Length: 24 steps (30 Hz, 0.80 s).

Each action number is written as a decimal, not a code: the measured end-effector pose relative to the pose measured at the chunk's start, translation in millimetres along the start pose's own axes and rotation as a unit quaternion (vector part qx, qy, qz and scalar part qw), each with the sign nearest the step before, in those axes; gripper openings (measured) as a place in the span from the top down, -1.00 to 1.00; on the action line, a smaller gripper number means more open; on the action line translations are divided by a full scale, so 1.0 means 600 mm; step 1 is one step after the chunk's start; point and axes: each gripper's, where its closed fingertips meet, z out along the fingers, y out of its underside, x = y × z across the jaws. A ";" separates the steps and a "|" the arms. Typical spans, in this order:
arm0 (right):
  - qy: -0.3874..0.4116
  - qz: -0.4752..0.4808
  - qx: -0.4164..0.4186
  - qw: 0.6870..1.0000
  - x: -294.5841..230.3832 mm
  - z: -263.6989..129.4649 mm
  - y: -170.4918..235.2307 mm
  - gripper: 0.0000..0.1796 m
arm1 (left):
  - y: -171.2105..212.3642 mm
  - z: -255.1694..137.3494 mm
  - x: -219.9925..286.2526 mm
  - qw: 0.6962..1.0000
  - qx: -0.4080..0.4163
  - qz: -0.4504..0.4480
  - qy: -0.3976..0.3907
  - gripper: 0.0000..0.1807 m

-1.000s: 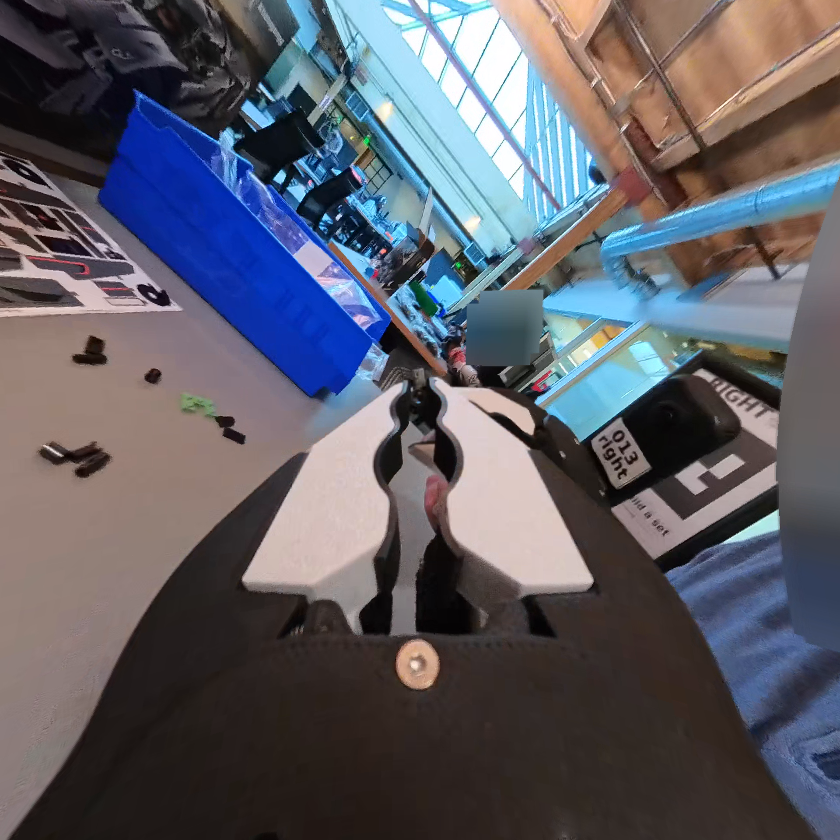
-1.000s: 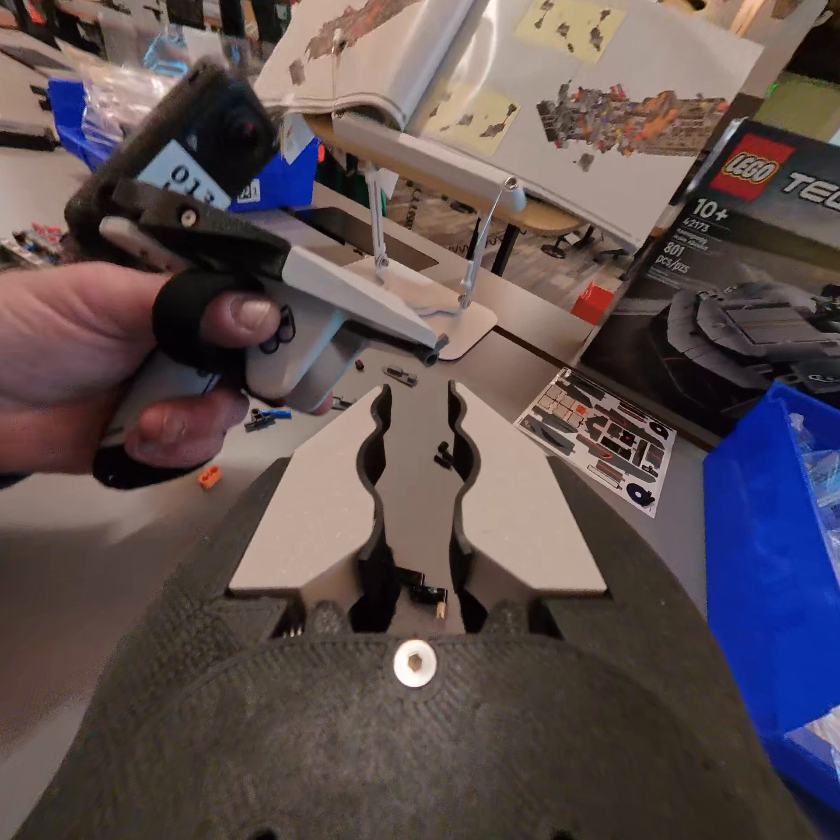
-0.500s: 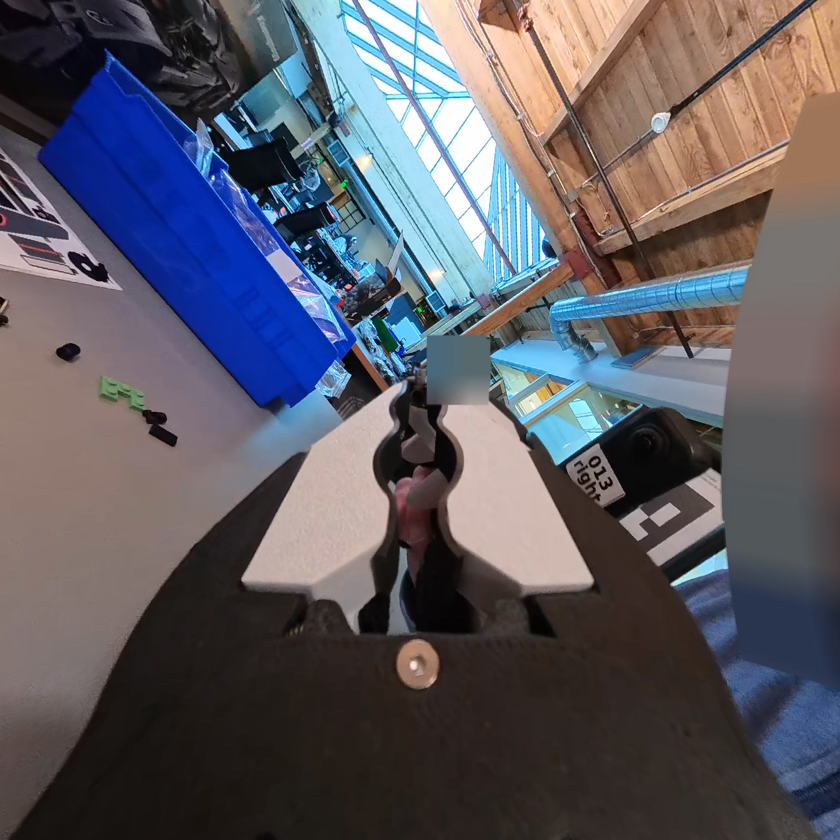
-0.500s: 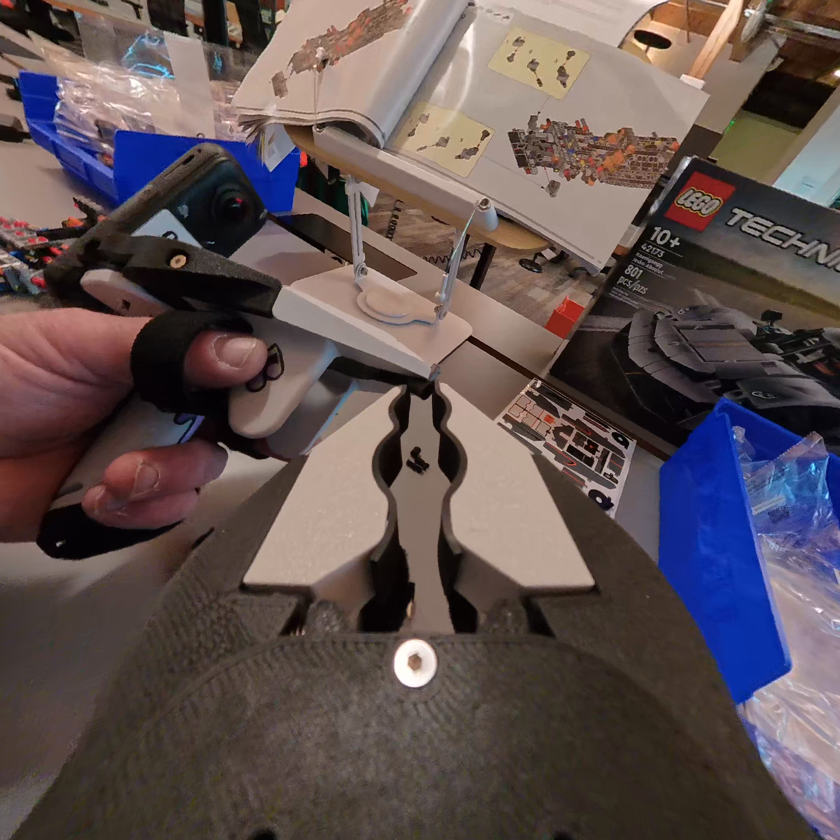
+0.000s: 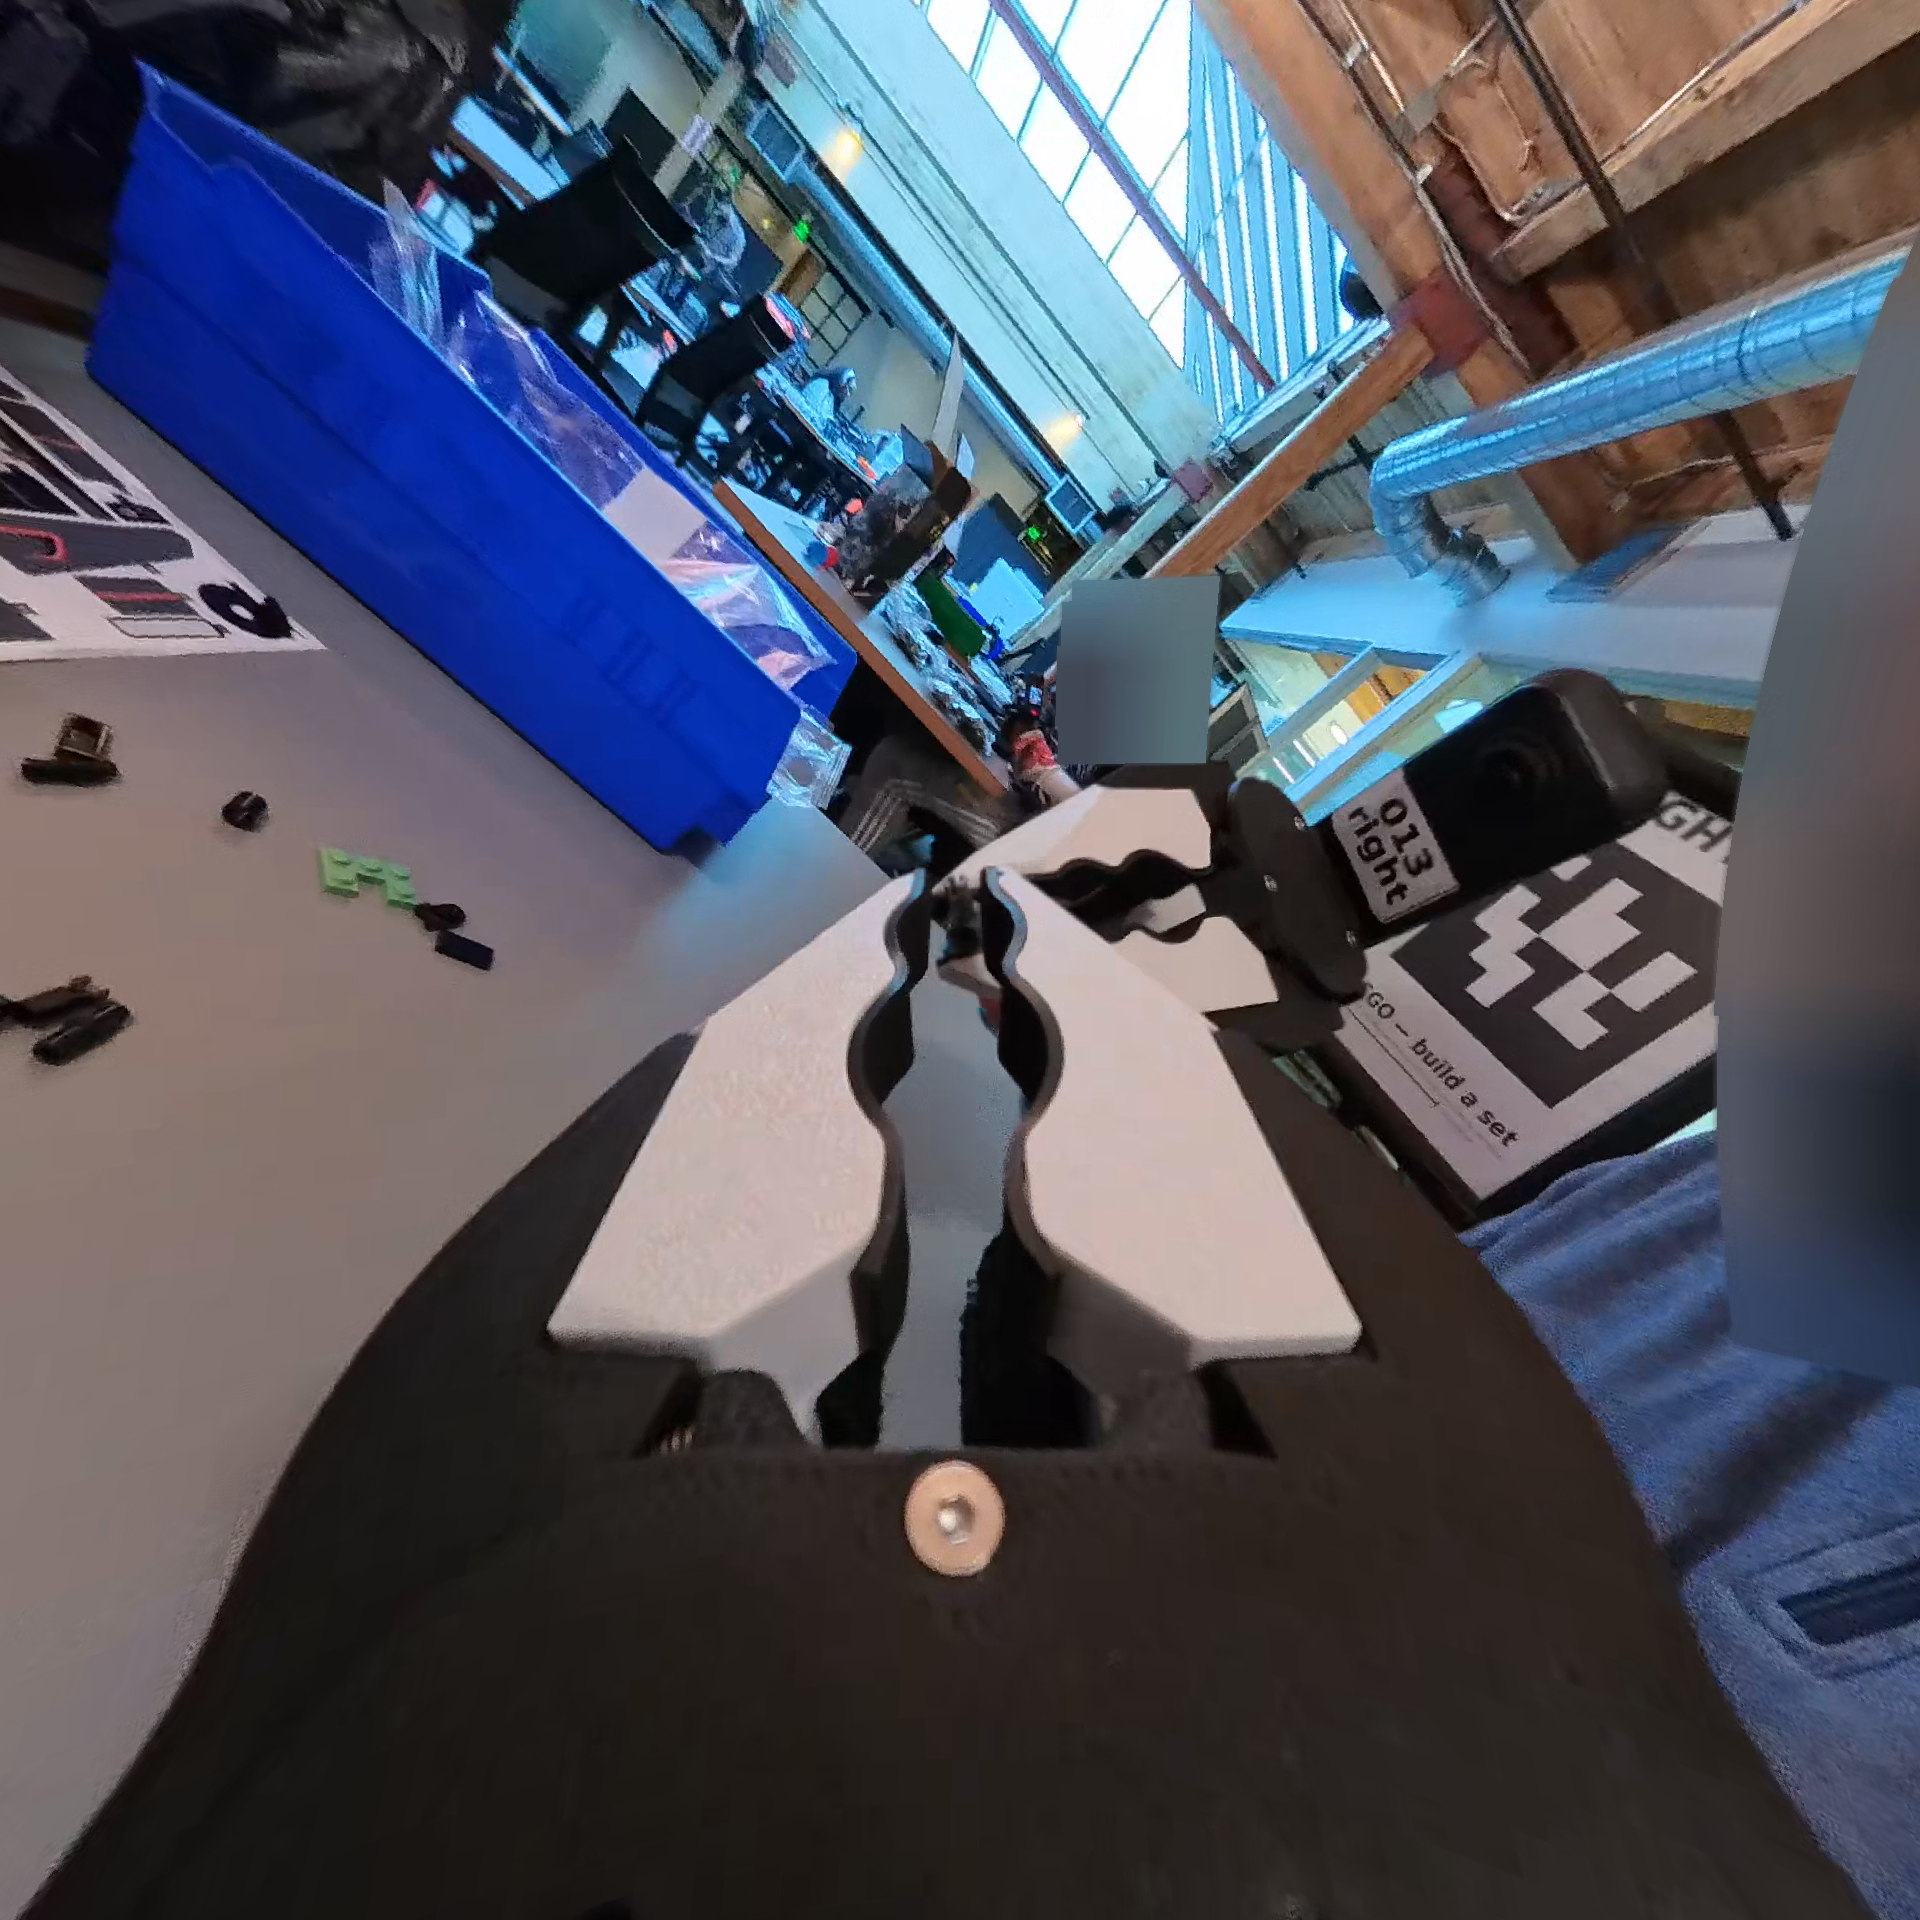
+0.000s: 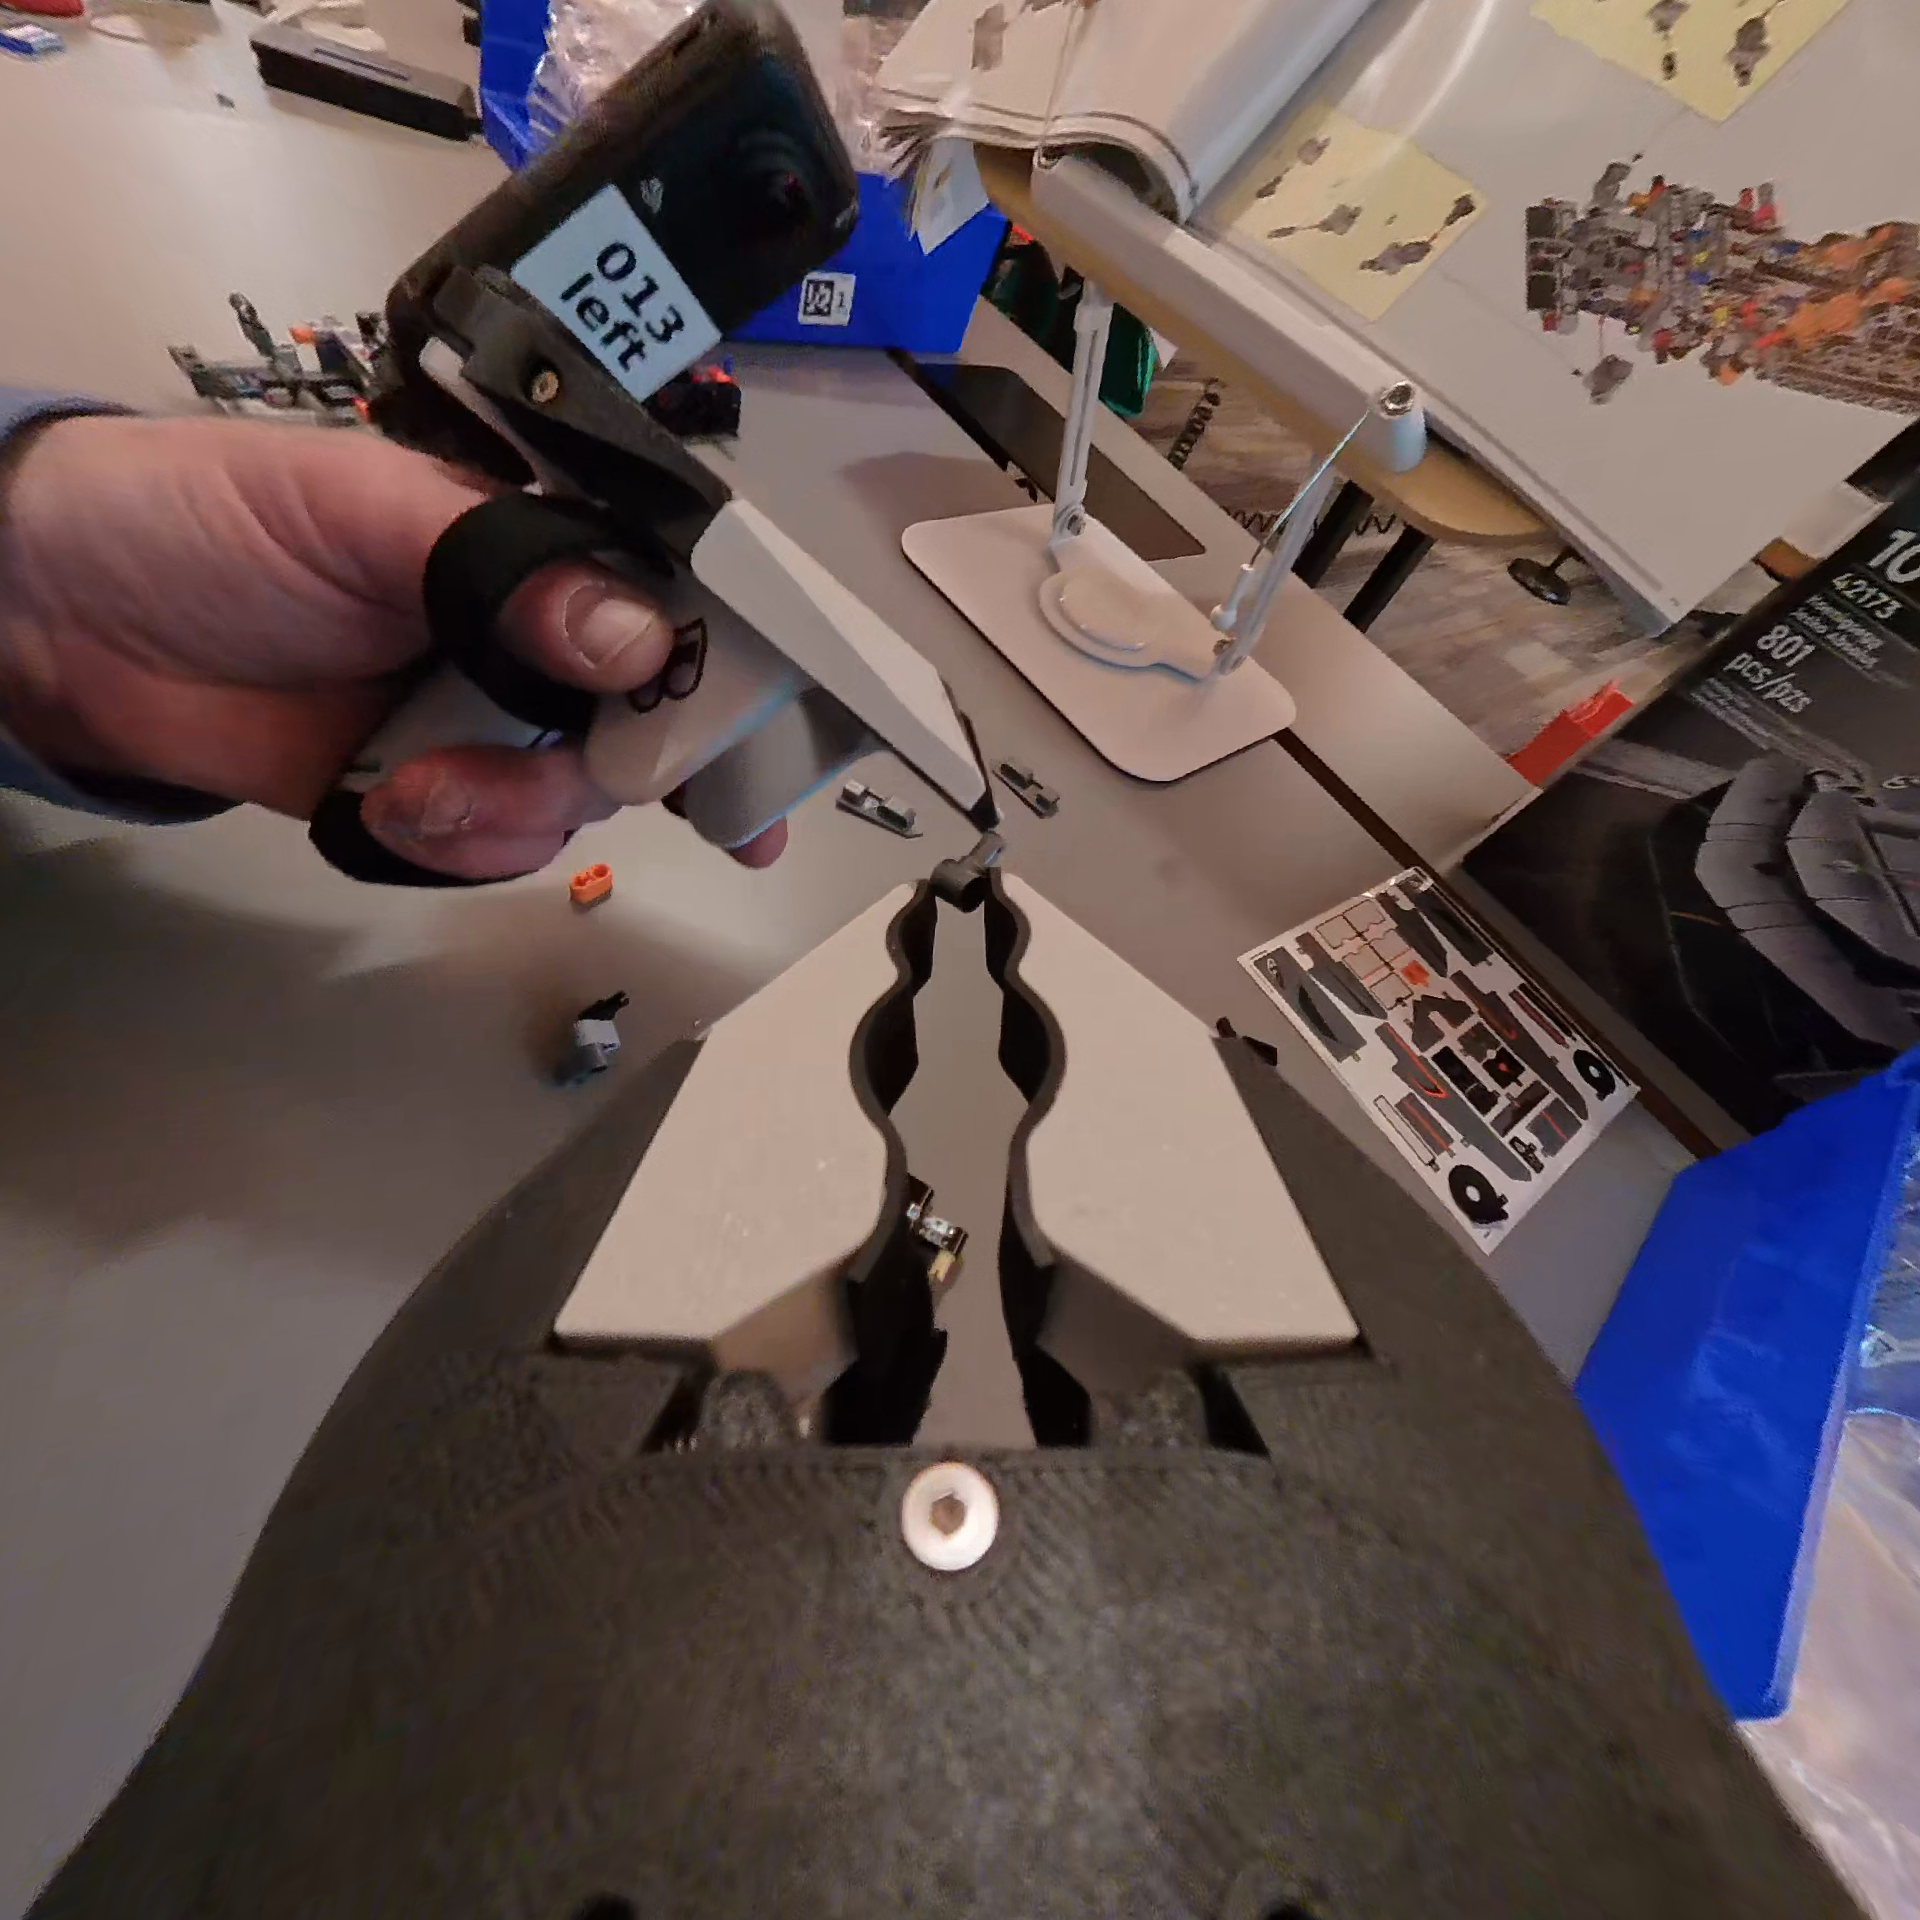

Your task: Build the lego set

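We pinch small black piece (image 6: 961,883) in right gripper (image 6: 958,891); left gripper (image 6: 977,805) tips pressed together, touching it. One orange piece (image 6: 590,883) at nine o'clock, bare table (image 6: 312,1195) around.

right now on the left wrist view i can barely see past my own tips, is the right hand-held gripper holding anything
observer: yes, the right hand-held gripper is shut on a small dark grey piece, pinched right at its tips.
operator: where is my left one against that piece
observer: the left hand-held gripper points down at it from the upper left, and its tips are right at the piece's top end. I cannot tell whether they touch.
operator: any loose parts nearby that i can't see
observer: an orange piece lies on the table, just below the hand holding the left one.
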 end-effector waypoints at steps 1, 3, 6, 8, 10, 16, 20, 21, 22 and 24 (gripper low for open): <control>-0.006 -0.001 -0.003 1.000 -0.004 0.000 0.001 0.91 | 0.004 0.000 -0.001 1.000 -0.012 0.003 -0.002 0.92; -0.008 -0.008 -0.004 1.000 -0.008 0.001 0.001 0.92 | 0.017 0.004 0.000 0.999 -0.034 0.006 -0.003 0.92; -0.014 -0.017 -0.015 1.000 -0.013 0.003 0.005 0.91 | 0.020 0.004 -0.002 0.999 -0.037 0.003 -0.002 0.92; -0.016 -0.026 -0.024 0.999 -0.014 0.002 0.008 0.91 | 0.024 0.004 -0.004 0.999 -0.043 0.004 -0.004 0.93; -0.017 -0.028 -0.029 0.999 -0.015 0.002 0.009 0.91 | 0.025 0.004 -0.005 0.999 -0.045 0.011 -0.010 0.95; 0.052 -0.030 -0.032 0.998 -0.001 0.010 0.003 0.91 | 0.009 0.004 -0.010 0.998 -0.022 0.042 -0.045 0.97; 0.124 -0.045 -0.027 0.991 0.012 0.015 -0.005 0.89 | -0.005 0.004 -0.016 0.999 0.005 0.020 -0.050 0.98; 0.143 -0.050 -0.019 0.988 0.015 0.012 -0.008 0.87 | -0.009 0.003 -0.017 0.999 0.016 0.003 -0.046 0.98; 0.159 -0.057 -0.013 0.986 0.017 0.009 -0.011 0.87 | -0.011 0.003 -0.020 0.999 0.024 -0.008 -0.044 0.98; 0.172 -0.076 -0.008 0.982 0.014 0.008 -0.014 0.86 | -0.012 0.004 -0.020 0.998 0.033 -0.039 -0.029 0.98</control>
